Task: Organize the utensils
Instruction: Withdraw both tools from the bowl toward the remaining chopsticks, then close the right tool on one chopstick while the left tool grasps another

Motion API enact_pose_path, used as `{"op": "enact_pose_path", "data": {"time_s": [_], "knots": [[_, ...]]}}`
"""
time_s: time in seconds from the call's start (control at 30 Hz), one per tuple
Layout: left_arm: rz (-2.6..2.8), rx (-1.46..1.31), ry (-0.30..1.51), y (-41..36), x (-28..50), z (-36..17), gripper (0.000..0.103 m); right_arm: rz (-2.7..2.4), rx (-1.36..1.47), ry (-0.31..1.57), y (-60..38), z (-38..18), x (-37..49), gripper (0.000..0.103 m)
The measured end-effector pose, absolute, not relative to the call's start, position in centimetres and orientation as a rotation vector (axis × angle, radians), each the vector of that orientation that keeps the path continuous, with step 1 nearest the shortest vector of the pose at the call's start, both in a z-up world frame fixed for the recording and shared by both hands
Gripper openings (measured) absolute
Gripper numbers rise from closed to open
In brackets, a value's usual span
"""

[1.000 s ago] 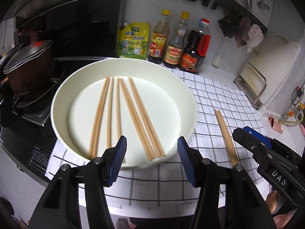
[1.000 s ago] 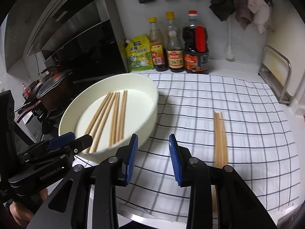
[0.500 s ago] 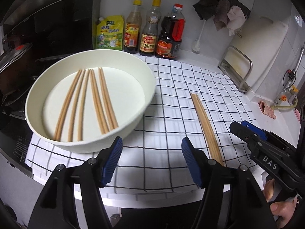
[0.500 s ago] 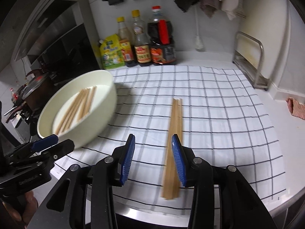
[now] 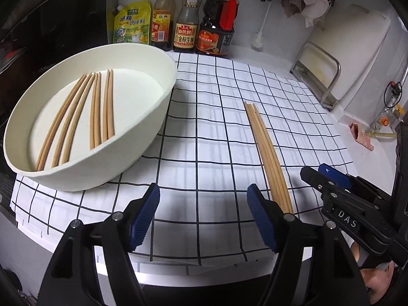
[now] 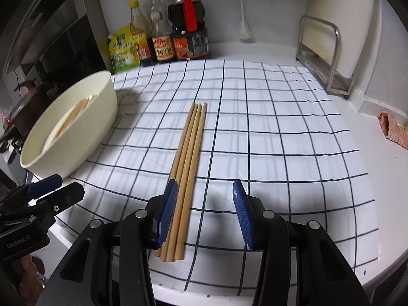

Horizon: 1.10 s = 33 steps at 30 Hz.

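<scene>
Lying on the checked cloth (image 6: 267,127) beside the white bowl (image 6: 84,137), four chopsticks (image 6: 188,158) sit between the right gripper's (image 6: 202,213) spread, still-widening jaws, untouched. The left gripper (image 5: 202,216) is likewise spread, widening, empty.

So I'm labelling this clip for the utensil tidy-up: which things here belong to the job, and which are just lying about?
Part of the job:
- chopsticks on the cloth
- chopsticks in the bowl
- white bowl

Just lying about:
- sauce bottles
- yellow pouch
- metal rack
- checked cloth
- pink rag
</scene>
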<state>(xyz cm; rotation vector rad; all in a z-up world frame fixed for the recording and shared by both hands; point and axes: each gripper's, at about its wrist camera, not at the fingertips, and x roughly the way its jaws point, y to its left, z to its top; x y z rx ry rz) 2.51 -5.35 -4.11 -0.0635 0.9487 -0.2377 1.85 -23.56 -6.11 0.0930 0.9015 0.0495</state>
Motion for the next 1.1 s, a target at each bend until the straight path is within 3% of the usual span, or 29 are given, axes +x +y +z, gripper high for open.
{"op": "enact_pose_path", "data": {"time_s": [1.1], "knots": [[-0.222, -0.017, 0.976, -9.0, 4.7, -6.5, 0.072, 0.014, 0.004, 0.974, -24.6, -9.1, 5.1, 0.045]]}}
